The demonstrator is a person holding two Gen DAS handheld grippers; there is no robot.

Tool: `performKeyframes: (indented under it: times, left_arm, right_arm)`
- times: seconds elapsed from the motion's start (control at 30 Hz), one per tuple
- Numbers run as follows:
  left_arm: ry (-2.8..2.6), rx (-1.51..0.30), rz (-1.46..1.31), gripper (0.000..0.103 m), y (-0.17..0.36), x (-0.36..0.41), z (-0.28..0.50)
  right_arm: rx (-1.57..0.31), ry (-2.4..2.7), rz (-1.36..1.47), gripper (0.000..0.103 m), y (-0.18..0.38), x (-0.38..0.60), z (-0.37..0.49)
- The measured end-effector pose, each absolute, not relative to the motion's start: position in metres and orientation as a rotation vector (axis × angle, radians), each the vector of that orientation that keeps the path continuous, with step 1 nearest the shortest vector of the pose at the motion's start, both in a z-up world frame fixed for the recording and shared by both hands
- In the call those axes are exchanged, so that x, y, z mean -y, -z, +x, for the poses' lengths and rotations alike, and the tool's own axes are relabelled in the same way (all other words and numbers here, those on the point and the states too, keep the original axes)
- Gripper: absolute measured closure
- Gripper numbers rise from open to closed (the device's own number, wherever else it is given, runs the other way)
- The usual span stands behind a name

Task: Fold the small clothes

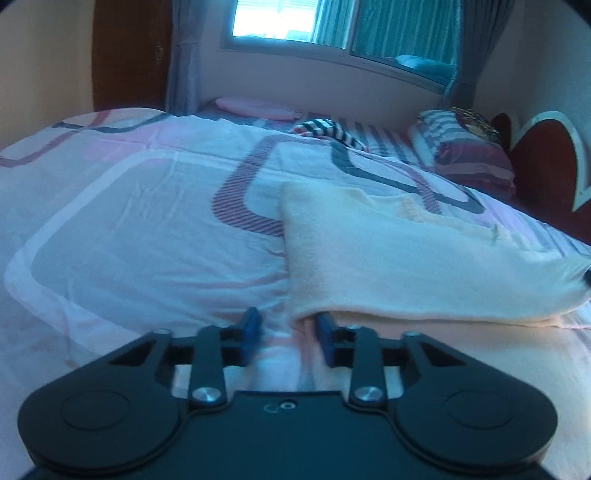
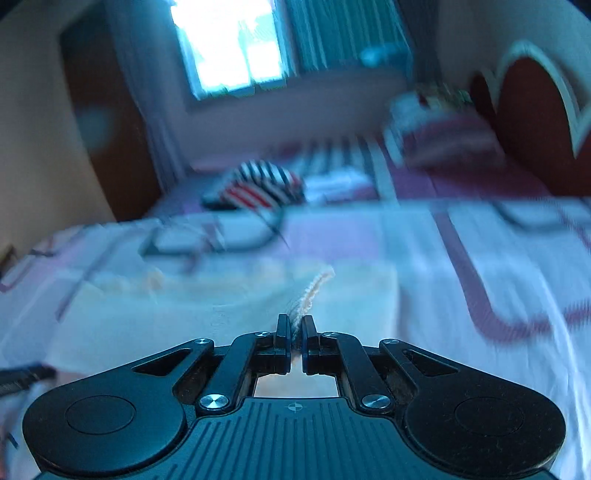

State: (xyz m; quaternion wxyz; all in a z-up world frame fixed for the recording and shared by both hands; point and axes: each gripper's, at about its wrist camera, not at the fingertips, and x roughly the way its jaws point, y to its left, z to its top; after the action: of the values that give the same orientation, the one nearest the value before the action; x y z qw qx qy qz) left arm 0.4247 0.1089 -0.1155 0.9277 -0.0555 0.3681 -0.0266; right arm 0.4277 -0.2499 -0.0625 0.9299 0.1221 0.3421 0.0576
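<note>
We see a cream, fuzzy little garment (image 1: 424,266) lying on the patterned bedspread (image 1: 147,229), folded over with a soft rounded near edge, its right end lifted; a ridge of its cloth (image 2: 306,299) stands pinched upright.

Bedroom: bed (image 1: 147,221) under a white and pink patterned cover fills the view, with striped pillows (image 1: 469,155) stacked by a dark red headboard (image 1: 543,166). Bright window (image 1: 273,18) with grey curtains (image 1: 458,48) in the far wall, brown wooden door (image 1: 129,55) to its left.
</note>
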Motion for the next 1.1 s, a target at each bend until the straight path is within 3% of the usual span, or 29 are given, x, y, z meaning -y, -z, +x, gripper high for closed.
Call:
performKeyframes:
  times: [0.23, 0.57, 0.7, 0.77, 0.8, 0.83, 1.1]
  left_arm:
    - [0.061, -0.766, -0.114, 0.085, 0.115, -0.104, 0.429]
    - [0.076, -0.780, -0.127, 0.084, 0.118, -0.107, 0.433]
    - [0.096, -0.803, -0.104, 0.074, 0.114, -0.108, 0.433]
    - [0.076, -0.736, -0.090, 0.062, 0.099, -0.111, 0.420]
    - [0.088, -0.683, -0.076, 0.047, 0.091, -0.110, 0.413]
    - [0.095, -0.648, -0.070, 0.042, 0.085, -0.106, 0.411]
    - [0.191, -0.734, -0.040, 0.043, 0.119, -0.063, 0.456]
  right_arm:
    - [-0.713, -0.102, 0.275, 0.099, 0.077, 0.259, 0.418]
    - [-0.739, -0.066, 0.287, 0.099, 0.086, 0.269, 0.416]
    - [-0.772, -0.061, 0.283, 0.098, 0.096, 0.271, 0.415]
    - [-0.720, -0.029, 0.285, 0.096, 0.085, 0.275, 0.407]
    - [-0.679, -0.017, 0.283, 0.096, 0.078, 0.277, 0.401]
    - [-0.652, -0.021, 0.283, 0.096, 0.073, 0.277, 0.398]
    - [-0.738, -0.040, 0.241, 0.096, 0.100, 0.256, 0.421]
